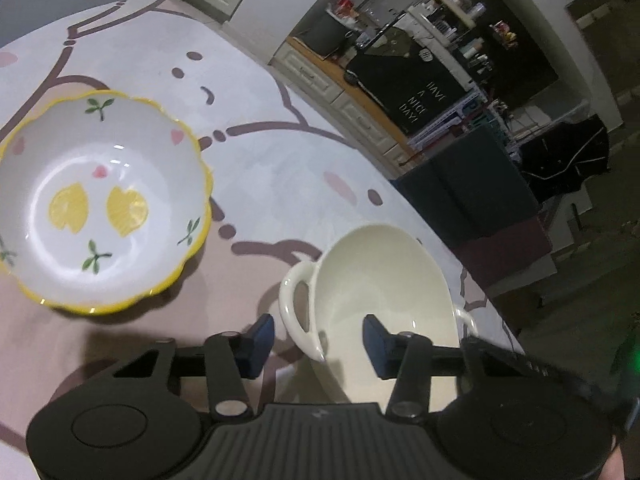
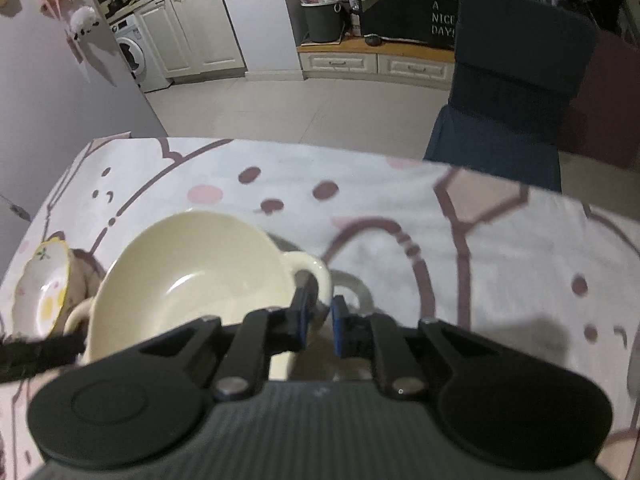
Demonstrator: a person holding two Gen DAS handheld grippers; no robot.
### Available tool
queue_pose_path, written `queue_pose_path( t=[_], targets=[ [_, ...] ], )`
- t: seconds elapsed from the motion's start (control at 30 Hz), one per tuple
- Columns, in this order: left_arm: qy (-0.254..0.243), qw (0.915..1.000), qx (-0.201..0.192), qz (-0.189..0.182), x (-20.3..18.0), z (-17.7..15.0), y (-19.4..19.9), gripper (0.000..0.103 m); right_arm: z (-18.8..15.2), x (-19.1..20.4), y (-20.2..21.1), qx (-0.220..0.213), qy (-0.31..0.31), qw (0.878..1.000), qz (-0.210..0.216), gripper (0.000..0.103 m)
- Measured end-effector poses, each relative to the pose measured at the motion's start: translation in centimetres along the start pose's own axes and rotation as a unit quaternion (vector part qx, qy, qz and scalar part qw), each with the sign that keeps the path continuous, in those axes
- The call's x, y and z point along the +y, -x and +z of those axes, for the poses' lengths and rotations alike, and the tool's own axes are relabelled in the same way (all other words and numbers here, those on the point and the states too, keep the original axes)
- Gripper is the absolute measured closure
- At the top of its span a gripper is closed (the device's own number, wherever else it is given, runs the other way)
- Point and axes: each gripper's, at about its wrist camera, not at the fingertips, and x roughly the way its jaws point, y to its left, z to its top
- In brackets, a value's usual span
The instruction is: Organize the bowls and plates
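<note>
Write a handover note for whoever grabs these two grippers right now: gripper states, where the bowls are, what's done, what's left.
Left gripper: open, jaws straddling the cream bowl's rim and one handle.
Right gripper: nearly shut at the opposite handle; contact unclear.
Cream bowl looks tilted on the tablecloth; lemon bowl sits apart, untouched.
Done: nothing stacked yet.
Left: probably secure the cream bowl, then group both bowls.

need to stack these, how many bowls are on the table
2. The cream two-handled bowl sits near the table's edge, between both grippers. The lemon-patterned bowl with a yellow scalloped rim stands apart, to its left in both views. Others may lie outside the views.
</note>
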Motion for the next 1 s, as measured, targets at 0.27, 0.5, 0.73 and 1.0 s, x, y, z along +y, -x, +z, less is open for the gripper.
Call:
queue_pose_path(
  t=[0.27, 0.5, 0.73, 1.0],
  targets=[
    [-0.026, 0.9995, -0.014, -0.004, -0.2, 0.4, -0.7, 0.065, -1.7, -2.4, 1.2, -0.012, -0.016, 0.998, 0.067, 0.083],
    [-0.04, 0.9991, -0.014, 0.006, 0.2, 1.0, -1.6, 0.082, -0.9, -2.7, 1.4, -0.022, 0.004, 0.996, 0.091, 0.07],
    [-0.052, 0.9987, -0.001, 0.0, 0.5, 1.4, -1.8, 0.082, 0.7, -2.5, -0.2, 0.009, 0.022, 0.995, 0.098, 0.073],
    [-0.06, 0.998, 0.014, -0.015, 1.0, 1.9, -2.1, 0.082, 1.5, -3.5, -1.4, 0.04, 0.013, 0.992, 0.118, 0.08]
  ],
)
